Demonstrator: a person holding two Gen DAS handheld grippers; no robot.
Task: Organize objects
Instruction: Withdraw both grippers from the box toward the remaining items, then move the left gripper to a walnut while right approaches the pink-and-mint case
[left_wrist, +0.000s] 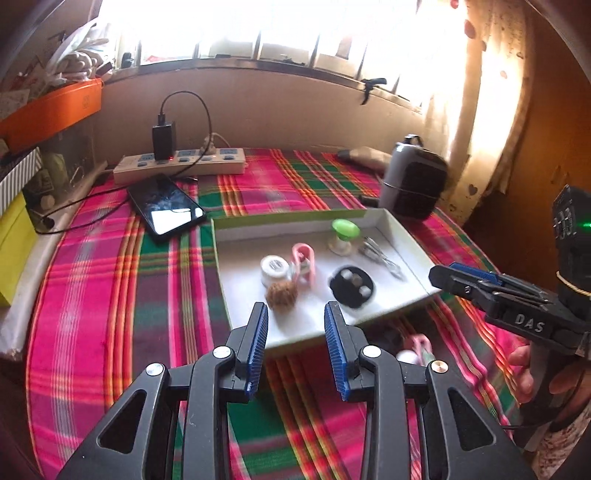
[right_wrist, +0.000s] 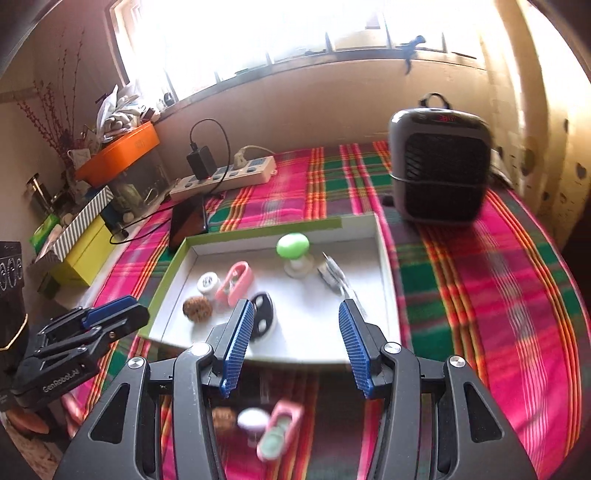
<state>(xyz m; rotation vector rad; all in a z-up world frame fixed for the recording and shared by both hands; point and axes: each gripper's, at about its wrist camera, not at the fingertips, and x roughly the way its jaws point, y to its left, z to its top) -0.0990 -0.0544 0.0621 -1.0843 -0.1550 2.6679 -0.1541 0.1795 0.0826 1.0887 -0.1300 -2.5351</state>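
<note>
Left gripper (left_wrist: 296, 314), right gripper (right_wrist: 296, 310): jaws wide, empty, over near rim of tray (right_wrist: 384, 258); plaid cloth (right_wrist: 480, 295) bare rightward.

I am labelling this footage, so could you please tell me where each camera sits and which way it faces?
Left wrist: rides the left gripper, facing the window over the shallow box; the right gripper and a hand show at the right edge.
Right wrist: rides the right gripper, facing the same way; the left gripper shows at the left edge.
Shared: box, black disc, power strip, heater.
</note>
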